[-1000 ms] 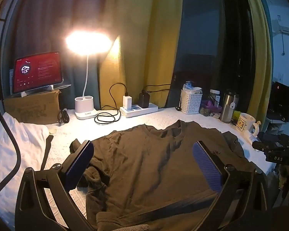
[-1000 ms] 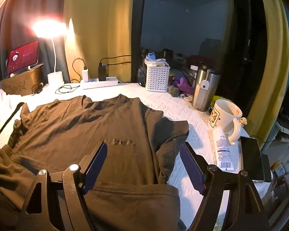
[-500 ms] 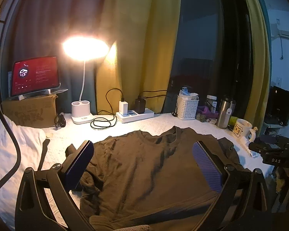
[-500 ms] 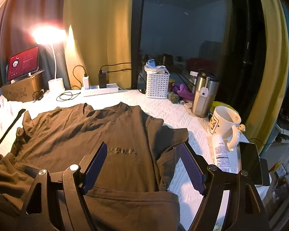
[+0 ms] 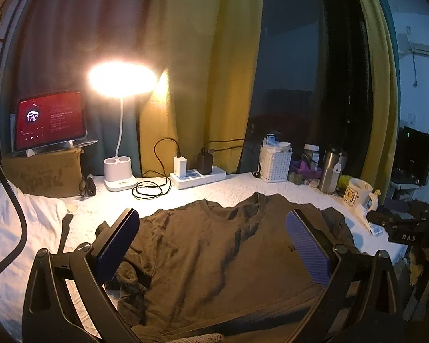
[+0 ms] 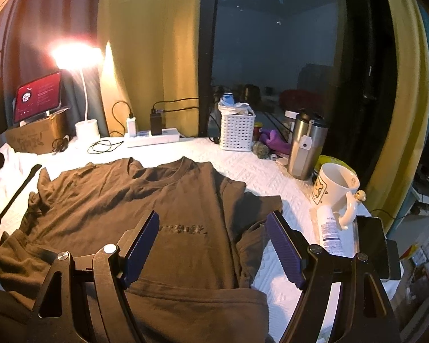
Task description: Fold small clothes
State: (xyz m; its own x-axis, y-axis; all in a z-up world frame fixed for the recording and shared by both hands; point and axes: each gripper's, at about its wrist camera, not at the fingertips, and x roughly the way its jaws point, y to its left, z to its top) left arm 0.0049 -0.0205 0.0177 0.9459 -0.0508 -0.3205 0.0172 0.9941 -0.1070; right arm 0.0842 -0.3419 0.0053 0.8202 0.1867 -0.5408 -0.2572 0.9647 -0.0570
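Between the left gripper's (image 5: 211, 238) blue pads sat the chest and collar of the brown t-shirt (image 5: 214, 257), lower than the pads and not touching them. Fingers spread wide, nothing held. Left pad (image 5: 115, 247) sat over the bunched left sleeve; right pad (image 5: 307, 247) sat over the right shoulder area.

Right gripper (image 6: 211, 248) same story: fingers released and well apart, empty, above the shirt (image 6: 146, 200). Its left pad (image 6: 140, 247) was over the chest print (image 6: 184, 228); its right pad (image 6: 284, 250) was over the folded-in right sleeve, near the fabric edge.

Shirt lay front-up on the white quilted cover (image 6: 271, 171), collar toward the window, bottom hem nearest the cameras and doubled up in a fold. Wrinkled, left sleeve crumpled.

Further out:
- white cloth (image 5: 20, 228) left of the shirt, a dark strap (image 6: 14, 200) lying across its edge
- mug (image 6: 336, 191) and a white tube (image 6: 327, 228) right of the shirt, phone (image 6: 373, 238) just beyond them
- steel tumbler (image 6: 304, 148), white basket (image 6: 237, 131) and power strip (image 6: 153, 140) with chargers along the back
- lit desk lamp (image 5: 121, 131), and a tablet (image 5: 50, 118) with a red screen on a cardboard box (image 5: 43, 171), back left
- yellow curtains (image 5: 208, 71) and dark window behind.
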